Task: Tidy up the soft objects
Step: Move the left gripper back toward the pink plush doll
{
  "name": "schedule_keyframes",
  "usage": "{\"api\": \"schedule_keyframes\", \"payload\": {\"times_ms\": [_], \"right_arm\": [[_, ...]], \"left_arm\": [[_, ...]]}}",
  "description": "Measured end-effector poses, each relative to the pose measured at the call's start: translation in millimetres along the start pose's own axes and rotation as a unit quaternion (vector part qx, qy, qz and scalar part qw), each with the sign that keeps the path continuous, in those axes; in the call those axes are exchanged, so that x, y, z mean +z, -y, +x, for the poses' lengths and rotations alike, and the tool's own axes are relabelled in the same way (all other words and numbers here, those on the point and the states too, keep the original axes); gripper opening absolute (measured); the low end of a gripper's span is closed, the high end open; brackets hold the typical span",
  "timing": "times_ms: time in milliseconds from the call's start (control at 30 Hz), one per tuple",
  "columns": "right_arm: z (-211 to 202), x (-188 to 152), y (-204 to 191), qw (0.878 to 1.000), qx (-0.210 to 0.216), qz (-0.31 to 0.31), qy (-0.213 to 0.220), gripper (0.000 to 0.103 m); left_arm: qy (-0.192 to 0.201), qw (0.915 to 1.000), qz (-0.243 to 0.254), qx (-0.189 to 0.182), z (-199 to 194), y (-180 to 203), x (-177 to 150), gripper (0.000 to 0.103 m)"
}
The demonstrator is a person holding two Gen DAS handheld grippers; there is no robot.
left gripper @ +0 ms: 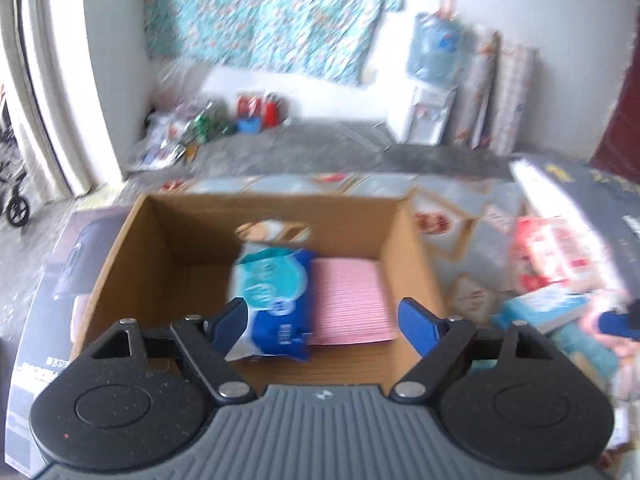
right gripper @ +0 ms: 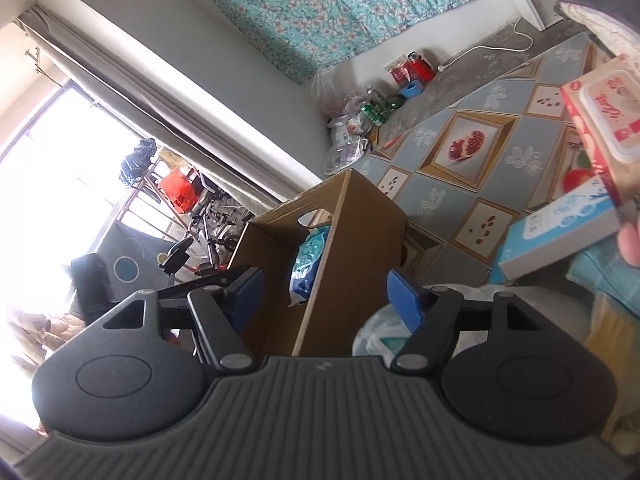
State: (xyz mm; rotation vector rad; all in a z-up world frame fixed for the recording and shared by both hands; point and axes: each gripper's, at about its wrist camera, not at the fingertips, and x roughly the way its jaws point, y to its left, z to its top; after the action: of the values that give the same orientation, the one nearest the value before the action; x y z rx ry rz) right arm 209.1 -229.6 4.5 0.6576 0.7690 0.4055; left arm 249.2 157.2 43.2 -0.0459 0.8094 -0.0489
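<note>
- left gripper [left gripper: 324,316] above the open cardboard box [left gripper: 160,240], jaws wide, nothing pressed between them; view is blurred.
- blue wipes pack [left gripper: 272,300] lies inside the box, close to the left blue pad [left gripper: 230,322]; contact unclear.
- folded pink cloth [left gripper: 352,300] lies flat on the box floor, just beside the pack, on its right.
- right gripper [right gripper: 324,296] beside the box, jaws apart and empty, the near box wall seen between them.
- red-and-white wipes pack [right gripper: 600,112] and a light blue box [right gripper: 560,236] on a pile at right, on the patterned mat [right gripper: 472,160].
</note>
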Motion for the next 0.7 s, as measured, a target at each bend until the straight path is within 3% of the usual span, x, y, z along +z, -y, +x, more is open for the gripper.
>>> {"api": "schedule_keyframes", "payload": {"times_ms": [167, 333, 533, 700], "right_arm": [[-42.8, -8.1, 9.6, 0.999, -0.019, -0.003, 0.028, 0.069], [-103.0, -4.3, 25.4, 0.997, -0.048, -0.005, 0.063, 0.069], [-159.2, 13.9, 64.4, 0.992, -0.103, -0.007, 0.074, 0.069], [-171.3, 37.0, 99.5, 0.989, -0.139, -0.012, 0.057, 0.068]], "left_arm": [[0.029, 0.9979, 0.032, -0.049, -34.7, 52.1, -11.6, 0.085], [0.034, 0.9934, 0.072, -0.083, -51.4, 114.7, -31.9, 0.085], [0.027, 0.9855, 0.125, -0.112, -43.6, 185.9, -57.5, 0.085], [0.02, 0.9793, 0.154, -0.13, -22.1, 231.7, -62.8, 0.084]]}}
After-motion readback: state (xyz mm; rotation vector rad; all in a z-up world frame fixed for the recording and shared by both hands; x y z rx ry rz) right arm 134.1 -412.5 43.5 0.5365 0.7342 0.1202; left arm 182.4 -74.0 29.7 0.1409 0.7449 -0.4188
